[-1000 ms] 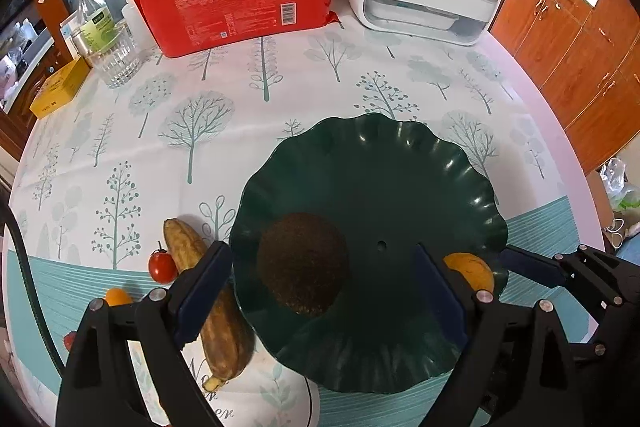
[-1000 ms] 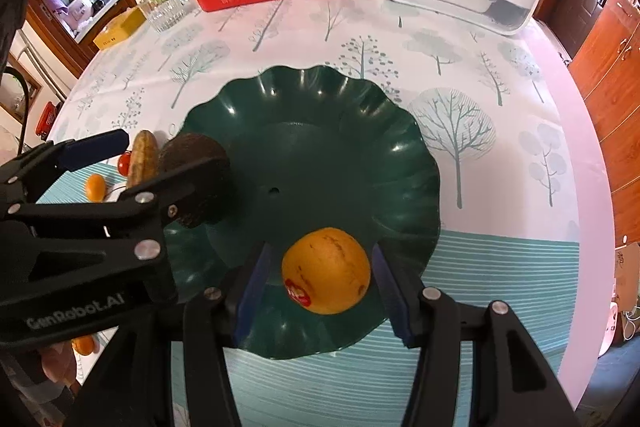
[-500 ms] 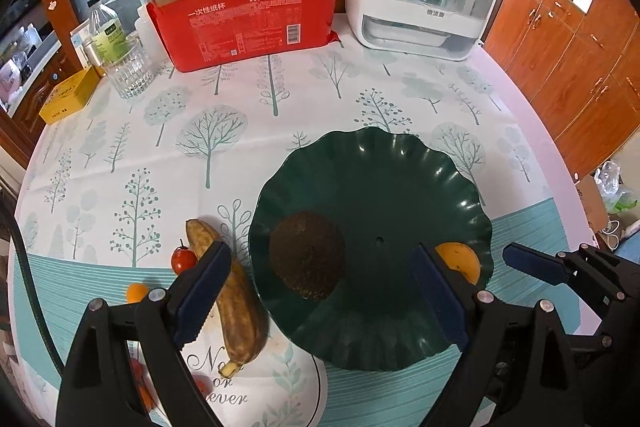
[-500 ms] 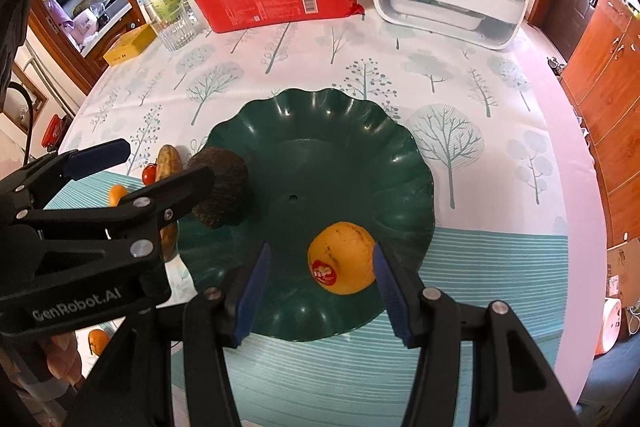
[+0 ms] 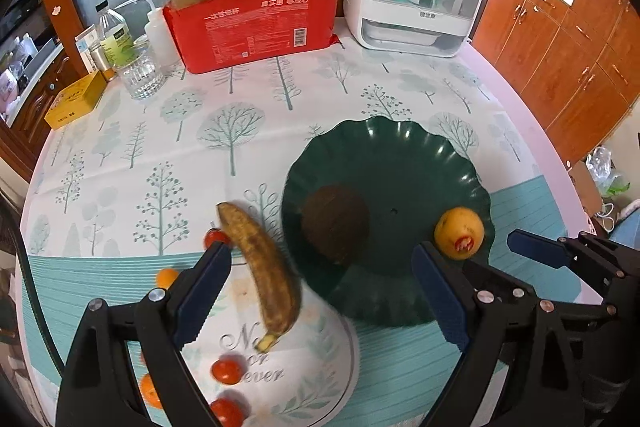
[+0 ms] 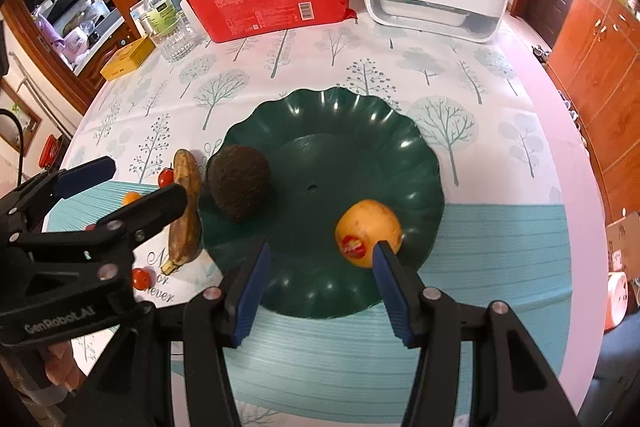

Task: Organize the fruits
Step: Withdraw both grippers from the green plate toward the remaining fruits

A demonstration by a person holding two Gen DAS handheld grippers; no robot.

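Both claws standing open and empty, left claw [image 5: 320, 291], right claw [image 6: 320, 277], backing up from green plate [image 5: 400, 147] | brown fruit [image 5: 335, 223], orange [image 5: 459, 233] now lying in plate | banana [image 5: 260, 267], tomatoes waiting on desk [image 5: 180, 131].

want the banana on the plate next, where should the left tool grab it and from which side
Grip the banana across its thick middle, coming down from above. It lies flat on the tablecloth beside the green plate, so its two long sides are free; a cherry tomato crowds the far tip.
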